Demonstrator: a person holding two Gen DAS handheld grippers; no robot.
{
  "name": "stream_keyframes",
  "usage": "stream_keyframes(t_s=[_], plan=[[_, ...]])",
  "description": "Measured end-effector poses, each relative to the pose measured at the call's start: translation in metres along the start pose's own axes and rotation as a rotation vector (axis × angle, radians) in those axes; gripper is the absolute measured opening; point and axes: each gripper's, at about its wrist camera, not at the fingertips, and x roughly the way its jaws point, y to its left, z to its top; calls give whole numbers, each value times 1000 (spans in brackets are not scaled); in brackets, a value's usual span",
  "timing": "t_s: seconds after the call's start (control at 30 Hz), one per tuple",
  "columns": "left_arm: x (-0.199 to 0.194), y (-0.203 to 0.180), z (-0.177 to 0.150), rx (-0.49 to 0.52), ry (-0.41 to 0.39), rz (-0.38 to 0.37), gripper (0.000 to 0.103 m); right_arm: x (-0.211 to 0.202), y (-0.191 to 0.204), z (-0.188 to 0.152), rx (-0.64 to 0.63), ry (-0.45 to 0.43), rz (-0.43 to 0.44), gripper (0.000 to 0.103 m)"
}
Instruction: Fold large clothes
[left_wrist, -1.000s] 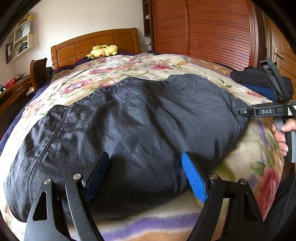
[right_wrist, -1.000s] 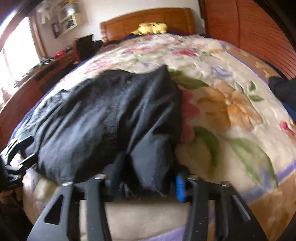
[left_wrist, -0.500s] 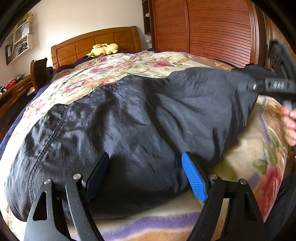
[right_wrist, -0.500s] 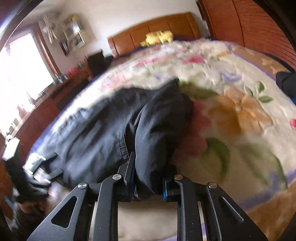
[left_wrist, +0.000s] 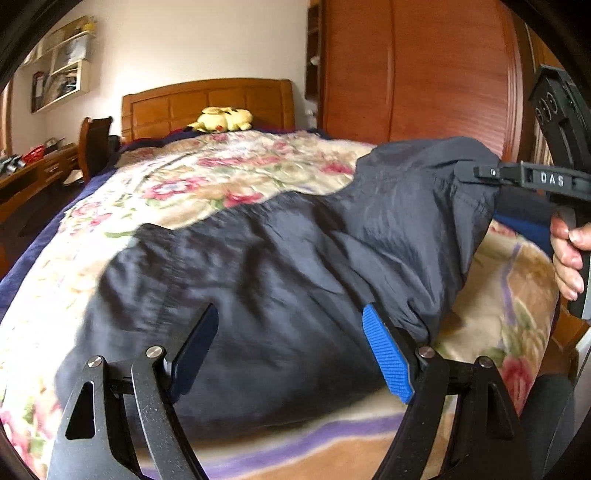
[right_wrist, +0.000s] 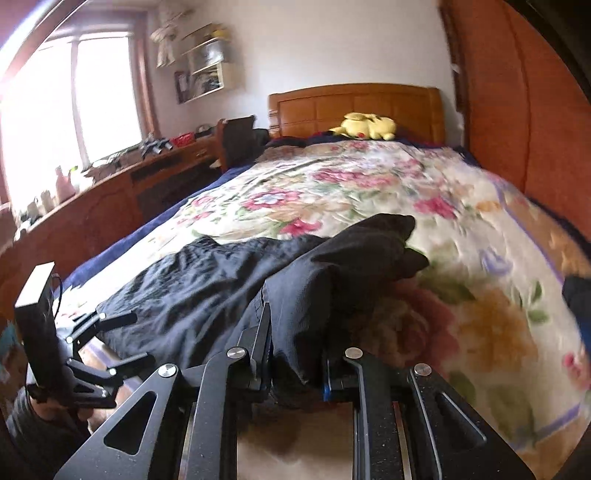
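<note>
left gripper (left_wrist: 291, 354): jaws wide apart, pointing forward and down, dark cloth (left_wrist: 280, 280) bulging between the pads; whether they press it cannot be told
right gripper (right_wrist: 295, 362): jaws narrow, clamped on a bunched fold of the cloth, pointing forward and down
right hand (left_wrist: 569, 254): fingers wrapped round the right gripper's handle
left hand (right_wrist: 48, 410): mostly hidden behind its gripper

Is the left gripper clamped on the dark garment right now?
No. In the left wrist view the left gripper has its fingers spread wide over the dark garment, not pinching it.
</note>
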Motion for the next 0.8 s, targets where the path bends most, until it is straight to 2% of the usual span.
stream_keyframes(t_s=[0.2, 0.43, 0.7, 0.8], plan=[[-32, 48, -4, -58, -54, 46, 81, 19, 52, 25, -112, 15, 39, 19], [-58, 102, -26, -122, -51, 124, 81, 49, 113, 42, -227, 31, 128, 17], [-81, 147, -49, -218, -73, 205, 81, 89, 186, 41, -338, 73, 264, 15], [-84, 161, -51, -253, -82, 219, 81, 103, 202, 39, -353, 92, 310, 15]])
